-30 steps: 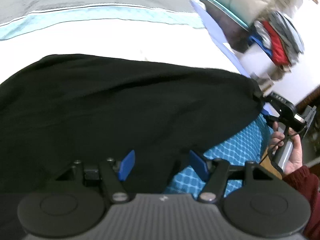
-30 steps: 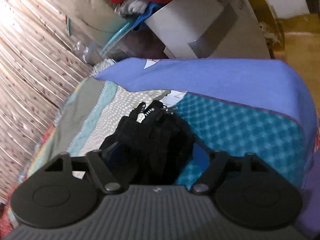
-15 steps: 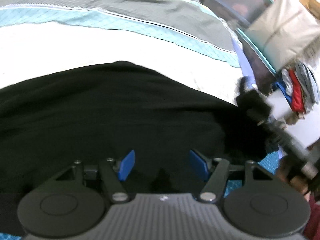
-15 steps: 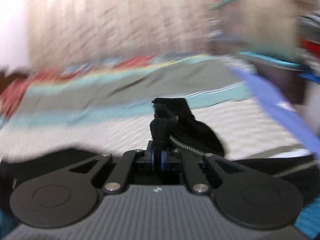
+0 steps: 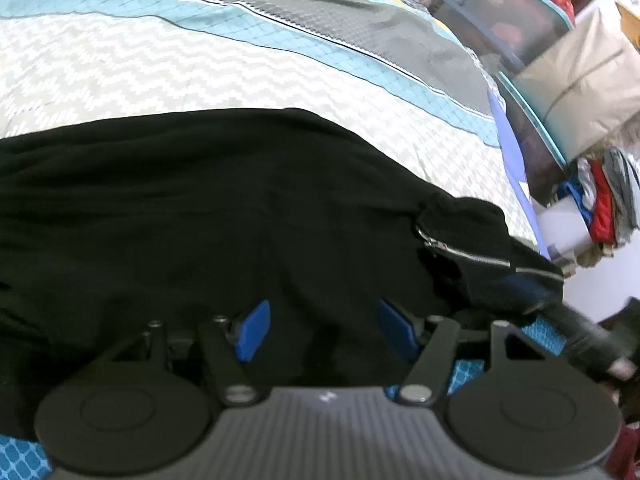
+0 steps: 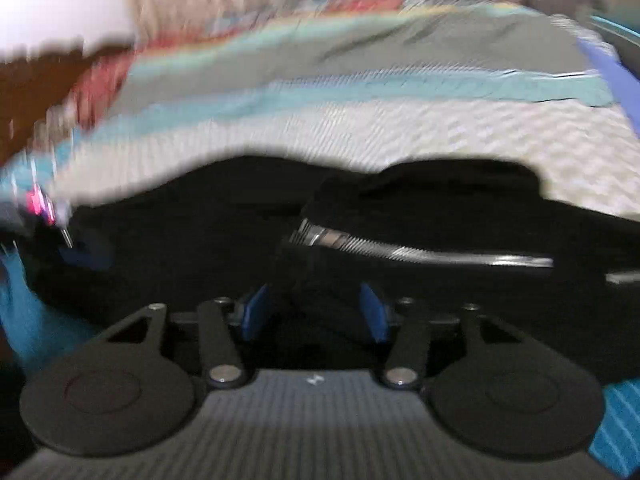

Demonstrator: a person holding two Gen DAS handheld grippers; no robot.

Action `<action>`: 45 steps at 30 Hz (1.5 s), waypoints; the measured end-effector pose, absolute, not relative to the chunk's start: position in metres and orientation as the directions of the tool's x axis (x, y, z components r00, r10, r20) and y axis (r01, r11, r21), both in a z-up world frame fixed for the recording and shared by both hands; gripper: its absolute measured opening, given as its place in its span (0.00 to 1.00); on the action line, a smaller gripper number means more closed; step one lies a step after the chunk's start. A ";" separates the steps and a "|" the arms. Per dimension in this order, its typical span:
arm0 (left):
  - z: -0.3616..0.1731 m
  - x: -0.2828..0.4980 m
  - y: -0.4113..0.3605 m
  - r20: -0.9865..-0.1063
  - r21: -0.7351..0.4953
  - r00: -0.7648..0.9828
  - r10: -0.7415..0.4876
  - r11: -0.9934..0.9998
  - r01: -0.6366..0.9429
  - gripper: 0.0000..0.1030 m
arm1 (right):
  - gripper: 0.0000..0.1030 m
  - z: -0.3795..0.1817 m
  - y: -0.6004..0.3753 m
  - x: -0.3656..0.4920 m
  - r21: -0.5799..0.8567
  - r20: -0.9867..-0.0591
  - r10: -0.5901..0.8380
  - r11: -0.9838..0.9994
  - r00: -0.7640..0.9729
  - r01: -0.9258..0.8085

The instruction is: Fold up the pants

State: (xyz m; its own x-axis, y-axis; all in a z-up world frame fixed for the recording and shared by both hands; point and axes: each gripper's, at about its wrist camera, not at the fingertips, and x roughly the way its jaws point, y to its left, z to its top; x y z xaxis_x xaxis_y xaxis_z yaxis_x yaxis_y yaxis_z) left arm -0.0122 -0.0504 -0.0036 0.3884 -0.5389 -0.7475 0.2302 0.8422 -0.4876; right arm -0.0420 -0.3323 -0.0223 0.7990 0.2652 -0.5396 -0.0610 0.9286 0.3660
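The black pants (image 5: 224, 216) lie spread on a bed, on a bedspread (image 5: 120, 72) with a pale zigzag band, a turquoise stripe and a grey band behind it. Their long axis runs across the left wrist view, from its left edge to a bunched end (image 5: 464, 220) at the right, where a silver zipper (image 5: 476, 256) slants down to the right. A turquoise patterned cloth (image 5: 20, 456) shows under the pants at the bottom left corner and again beside the right-hand jaw.

The left gripper (image 5: 326, 330) hangs over the near edge of the pants, its blue-padded jaws about half open with only flat black cloth below them and nothing pinched.

To the right, past the edge of the bed, stand a dark bin with a teal rim (image 5: 520, 40) and a beige bag (image 5: 588, 80), their contents hidden. Lower down sits a heap of red, blue and grey clothes (image 5: 604, 196); what holds it I cannot tell.

The right wrist view is blurred. The right gripper (image 6: 316, 312) has just opened its jaws to about half way; a fold of the pants rises between them, and the pads look clear of it. The zipper (image 6: 400, 250) lies just ahead, running to the right, and striped bedding lies behind
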 end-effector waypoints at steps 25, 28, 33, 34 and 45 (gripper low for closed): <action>0.004 0.002 -0.106 -0.743 -0.513 0.317 -0.590 0.805 0.297 0.51 | 0.03 -0.032 -0.440 -0.055 0.580 -0.387 -0.056 0.762 0.921 0.290; 0.007 0.012 -0.121 -0.720 -0.539 0.309 -0.621 0.781 0.314 0.51 | 0.03 -0.015 -0.365 -0.031 0.416 -0.395 0.125 0.907 0.910 0.056; 0.019 0.022 -0.137 -0.693 -0.552 0.305 -0.654 0.752 0.360 0.56 | 0.04 -0.042 -0.274 -0.021 0.297 -0.511 0.284 0.944 0.812 -0.143; 0.021 0.024 -0.139 -0.695 -0.544 0.307 -0.650 0.755 0.368 0.58 | 0.05 -0.052 -0.266 -0.020 0.273 -0.548 0.277 0.951 0.789 -0.145; 0.008 0.053 -0.187 -0.724 -0.539 0.250 -0.643 0.754 0.375 0.55 | 0.12 -0.035 -0.341 -0.071 0.346 -0.491 0.097 0.934 0.866 0.091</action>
State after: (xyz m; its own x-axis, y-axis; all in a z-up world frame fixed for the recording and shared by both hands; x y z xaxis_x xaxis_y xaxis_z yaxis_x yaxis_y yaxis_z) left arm 0.0526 -0.1868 0.0084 0.2501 -0.6426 -0.7242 0.3753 0.7539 -0.5393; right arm -0.0713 -0.3406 -0.0346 0.8658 0.0972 -0.4908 0.0912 0.9339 0.3458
